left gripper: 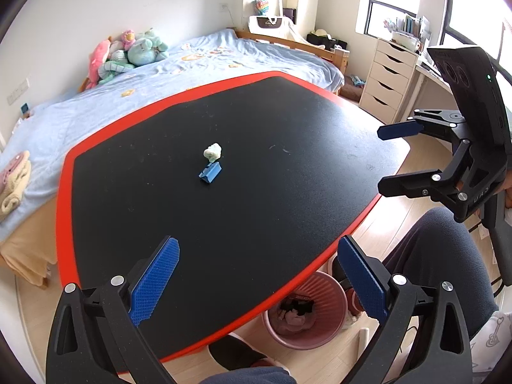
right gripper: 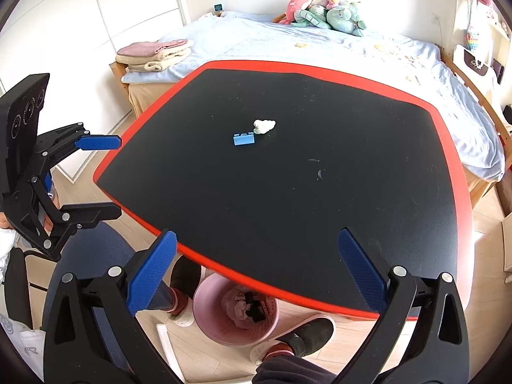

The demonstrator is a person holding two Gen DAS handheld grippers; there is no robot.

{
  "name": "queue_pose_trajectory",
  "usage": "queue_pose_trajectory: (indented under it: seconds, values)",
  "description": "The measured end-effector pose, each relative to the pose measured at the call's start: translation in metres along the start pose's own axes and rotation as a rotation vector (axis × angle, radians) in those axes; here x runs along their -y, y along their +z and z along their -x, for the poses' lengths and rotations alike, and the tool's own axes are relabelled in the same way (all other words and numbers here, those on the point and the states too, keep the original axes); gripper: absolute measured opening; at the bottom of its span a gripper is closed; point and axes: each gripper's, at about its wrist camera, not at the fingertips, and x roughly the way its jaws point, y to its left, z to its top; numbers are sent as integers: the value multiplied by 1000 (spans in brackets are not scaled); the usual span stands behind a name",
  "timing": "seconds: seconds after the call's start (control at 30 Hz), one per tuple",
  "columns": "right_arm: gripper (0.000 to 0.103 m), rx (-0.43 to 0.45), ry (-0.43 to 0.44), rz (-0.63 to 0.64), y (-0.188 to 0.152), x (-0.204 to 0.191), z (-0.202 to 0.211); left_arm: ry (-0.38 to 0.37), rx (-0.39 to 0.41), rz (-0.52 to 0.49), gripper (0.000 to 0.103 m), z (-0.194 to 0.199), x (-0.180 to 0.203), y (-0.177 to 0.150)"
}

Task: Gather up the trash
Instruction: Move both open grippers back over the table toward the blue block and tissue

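Two scraps touching mid-table point(left gripper: 128, 147), white wad point(left gripper: 212, 152), blue piece point(left gripper: 210, 172), left gripper point(left gripper: 257, 275) and right gripper point(right gripper: 256, 272) wide open, empty, bin point(right gripper: 204, 304) labels unreadable

My two wrist views look down from the near edge, left and right, toward the bed point(left gripper: 208, 60), sharing the black table point(left gripper: 256, 211) and pink bin point(right gripper: 204, 304).
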Motion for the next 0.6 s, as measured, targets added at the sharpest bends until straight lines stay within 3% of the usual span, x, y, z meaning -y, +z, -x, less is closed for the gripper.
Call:
queue_pose_trajectory:
  seconds: [0.6]
  values:
    - [99,-35,3,46,83,33,-89,-61,-45,-87,95,-71,-46,38]
